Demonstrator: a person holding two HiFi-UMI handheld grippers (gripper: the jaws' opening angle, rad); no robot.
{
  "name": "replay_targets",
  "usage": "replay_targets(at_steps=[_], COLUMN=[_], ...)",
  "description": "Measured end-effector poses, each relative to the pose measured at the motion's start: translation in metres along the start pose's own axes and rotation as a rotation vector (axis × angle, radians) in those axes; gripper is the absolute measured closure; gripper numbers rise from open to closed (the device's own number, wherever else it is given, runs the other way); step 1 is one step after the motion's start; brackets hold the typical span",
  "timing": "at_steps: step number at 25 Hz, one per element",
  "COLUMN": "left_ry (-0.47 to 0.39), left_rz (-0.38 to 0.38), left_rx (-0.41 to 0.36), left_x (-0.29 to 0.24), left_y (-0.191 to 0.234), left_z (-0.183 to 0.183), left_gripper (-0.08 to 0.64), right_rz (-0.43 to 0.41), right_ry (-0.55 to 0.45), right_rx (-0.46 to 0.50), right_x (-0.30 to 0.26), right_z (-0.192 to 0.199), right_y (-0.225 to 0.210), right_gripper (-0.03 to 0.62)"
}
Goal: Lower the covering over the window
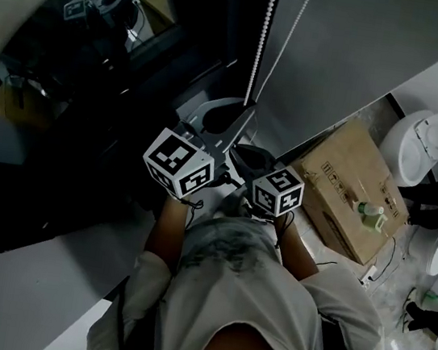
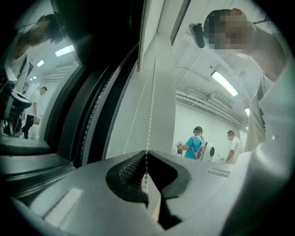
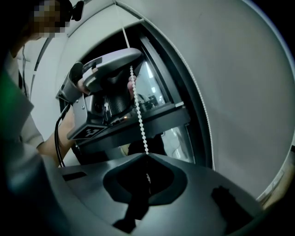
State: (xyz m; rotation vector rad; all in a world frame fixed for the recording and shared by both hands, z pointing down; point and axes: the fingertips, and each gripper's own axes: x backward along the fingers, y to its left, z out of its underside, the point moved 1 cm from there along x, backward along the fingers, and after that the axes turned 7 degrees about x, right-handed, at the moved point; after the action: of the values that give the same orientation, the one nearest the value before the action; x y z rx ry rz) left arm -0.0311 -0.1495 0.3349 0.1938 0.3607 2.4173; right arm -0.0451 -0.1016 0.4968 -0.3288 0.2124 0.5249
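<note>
White plastic beads are taking the strain at this window. The left gripper (image 2: 147, 156) is pinching the bead chain (image 2: 150, 110) between jaws drawn almost together, the string rising straight up from its tips. The right gripper (image 3: 147, 157) is clamping the same strand just below it, its jaws equally tight on the beads. From the right gripper's side, the chain is climbing from its tips to the left gripper directly above.

The dark window (image 1: 85, 36) is standing bare to the left of both grippers. A second strand (image 1: 296, 27) is dangling free just to their right, in front of a grey surface (image 1: 352, 51) that may be wall or fabric. The covering itself is not clearly showing.

The chain is looking light and limp, useful only under a straight downward pull. Its beads are small and smooth, so they are likely to slide through the pads unless one bead is seating against them. A jerk is risking a snapped link. The best hold is probably high on the strand being pulled, the grippers taking turns reaching above each other.
</note>
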Motion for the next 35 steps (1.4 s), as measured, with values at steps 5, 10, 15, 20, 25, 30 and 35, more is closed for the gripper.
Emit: replay_targets(at_steps=[5, 10, 15, 20, 25, 30, 35], left_ry=[0.005, -0.001, 0.0, 0.003, 0.009, 0.013, 0.014], left_rz=[-0.006, -0.017, -0.021, -0.014, -0.01, -0.011, -0.018], left_rx=[0.032, 0.024, 0.014, 0.005, -0.008, -0.017, -0.018], left_x=[0.008, 0.012, 0.013, 0.012, 0.012, 0.01, 0.011], left_y=[0.003, 0.003, 0.0, -0.006, -0.012, -0.014, -0.012], left_z=[0.014, 0.013, 0.013, 0.014, 0.017, 0.017, 0.018], left_gripper=[0.549, 0.549, 0.549, 0.549, 0.549, 0.548, 0.548], right_rz=[0.041, 0.056, 0.052, 0.02, -0.007, -0.011, -0.036], right_ry=[0.018, -0.101, -0.299, -0.452, -0.518, -0.52, -0.512], right_rx=[-0.016, -0.007, 0.082, 0.264, 0.341, 0.386, 0.387], right_x=[0.008, 0.04, 0.082, 0.094, 0.086, 0.076, 0.071], right_z=[0.014, -0.02, -0.109, -0.197, -0.241, -0.255, -0.254], right_y=[-0.002, -0.009, -0.003, 0.018, 0.027, 0.028, 0.033], right_gripper=[0.574, 0.489, 0.454, 0.454, 0.456, 0.527, 0.569])
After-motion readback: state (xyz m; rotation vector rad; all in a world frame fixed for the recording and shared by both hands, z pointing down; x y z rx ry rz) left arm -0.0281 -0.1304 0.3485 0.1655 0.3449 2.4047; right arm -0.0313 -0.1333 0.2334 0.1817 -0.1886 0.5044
